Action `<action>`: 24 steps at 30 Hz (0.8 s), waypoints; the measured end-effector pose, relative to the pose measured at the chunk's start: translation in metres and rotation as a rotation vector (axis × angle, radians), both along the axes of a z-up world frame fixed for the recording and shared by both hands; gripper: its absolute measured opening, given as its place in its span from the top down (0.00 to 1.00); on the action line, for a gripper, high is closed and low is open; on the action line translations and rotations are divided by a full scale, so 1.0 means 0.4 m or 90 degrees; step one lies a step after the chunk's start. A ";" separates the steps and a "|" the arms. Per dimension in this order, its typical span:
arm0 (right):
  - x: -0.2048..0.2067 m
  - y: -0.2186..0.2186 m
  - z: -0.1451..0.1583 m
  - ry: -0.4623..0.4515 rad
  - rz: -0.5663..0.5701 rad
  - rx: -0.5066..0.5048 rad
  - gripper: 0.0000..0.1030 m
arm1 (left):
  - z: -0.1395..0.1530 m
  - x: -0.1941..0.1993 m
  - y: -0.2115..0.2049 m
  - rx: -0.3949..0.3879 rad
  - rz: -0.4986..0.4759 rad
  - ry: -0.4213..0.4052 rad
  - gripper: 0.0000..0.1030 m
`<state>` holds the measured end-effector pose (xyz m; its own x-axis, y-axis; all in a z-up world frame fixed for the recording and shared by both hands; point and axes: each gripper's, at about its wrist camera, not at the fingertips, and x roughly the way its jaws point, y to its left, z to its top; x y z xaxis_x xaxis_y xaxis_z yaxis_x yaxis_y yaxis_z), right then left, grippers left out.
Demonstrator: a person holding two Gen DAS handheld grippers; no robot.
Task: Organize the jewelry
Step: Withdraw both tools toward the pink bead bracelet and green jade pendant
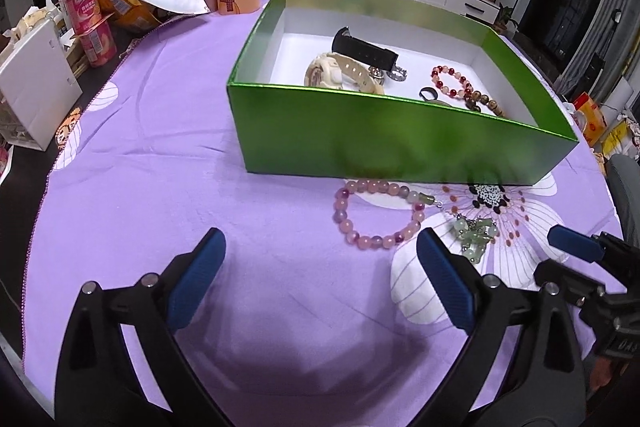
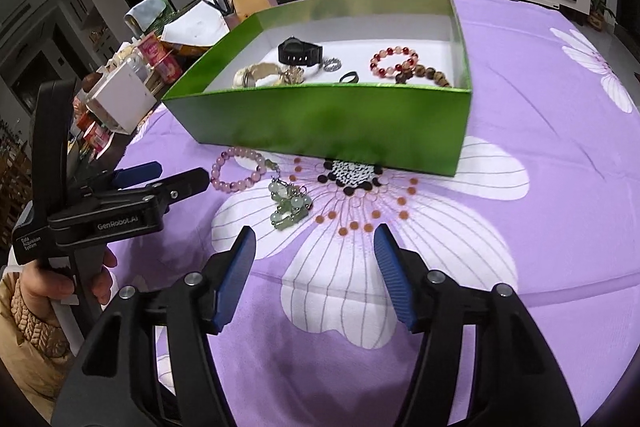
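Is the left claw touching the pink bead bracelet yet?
Apart. Left wrist view: left claw is open, and bare purple cloth shows between its fingertips and the pink bead bracelet.

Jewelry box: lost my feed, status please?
Both tongs, left and right, open, empty. Pink bracelet and jade piece outside green box. Nothing blocking.
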<state>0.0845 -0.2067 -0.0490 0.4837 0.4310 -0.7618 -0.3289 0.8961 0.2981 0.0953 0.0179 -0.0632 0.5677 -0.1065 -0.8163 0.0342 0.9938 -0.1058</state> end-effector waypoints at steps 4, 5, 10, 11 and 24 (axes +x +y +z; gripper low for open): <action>0.005 0.012 -0.010 0.000 0.007 -0.005 0.40 | -0.008 0.011 -0.007 0.008 0.000 0.002 0.06; 0.006 0.015 -0.011 -0.002 0.009 -0.007 0.40 | -0.010 0.014 -0.009 0.011 0.000 0.002 0.06; 0.012 0.029 -0.015 -0.014 0.016 -0.022 0.40 | -0.014 0.028 -0.013 0.015 -0.002 -0.001 0.16; 0.014 0.031 -0.016 -0.016 0.018 -0.024 0.40 | -0.016 0.033 -0.014 0.017 -0.003 0.000 0.17; 0.050 0.077 -0.030 -0.037 0.047 -0.056 0.55 | -0.038 0.057 -0.038 0.043 -0.028 -0.004 0.30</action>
